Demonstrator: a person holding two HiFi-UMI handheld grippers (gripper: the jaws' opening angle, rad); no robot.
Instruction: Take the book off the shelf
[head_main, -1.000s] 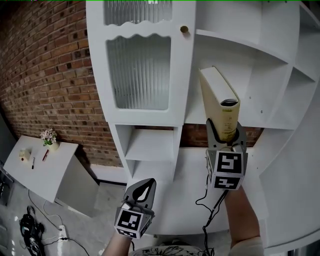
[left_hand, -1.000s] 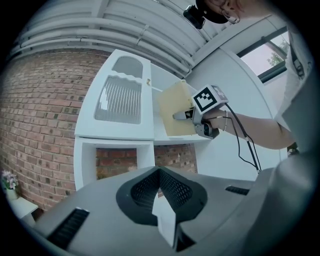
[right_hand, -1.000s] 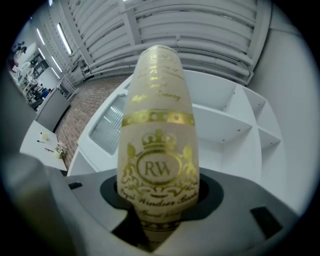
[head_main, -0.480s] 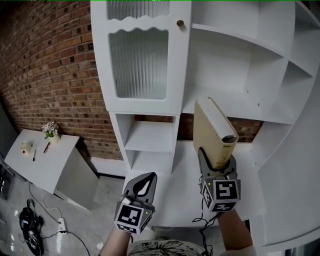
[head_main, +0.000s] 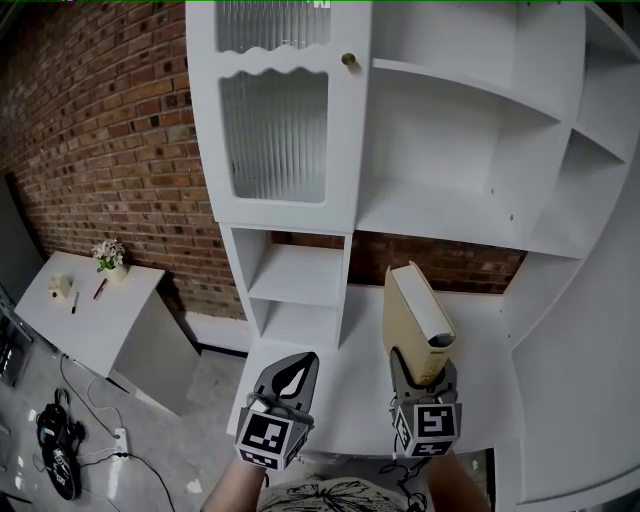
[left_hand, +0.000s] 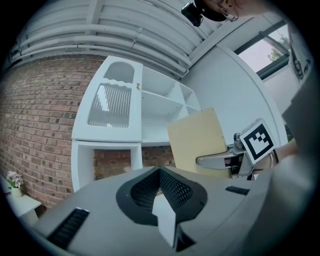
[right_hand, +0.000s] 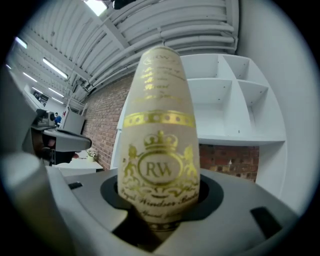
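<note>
right tongs (head_main: 424, 370) clamp cream hardback book (head_main: 412, 315), gold "RW" crest on spine; left tongs (head_main: 293, 368) pinched together, empty.

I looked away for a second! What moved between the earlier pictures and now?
The book came down and back toward the person, away from the open shelf, carried by the right gripper, whose jaws stayed clamped on its lower end. Nothing was let go. The left gripper stayed low, jaws shut and empty.
</note>
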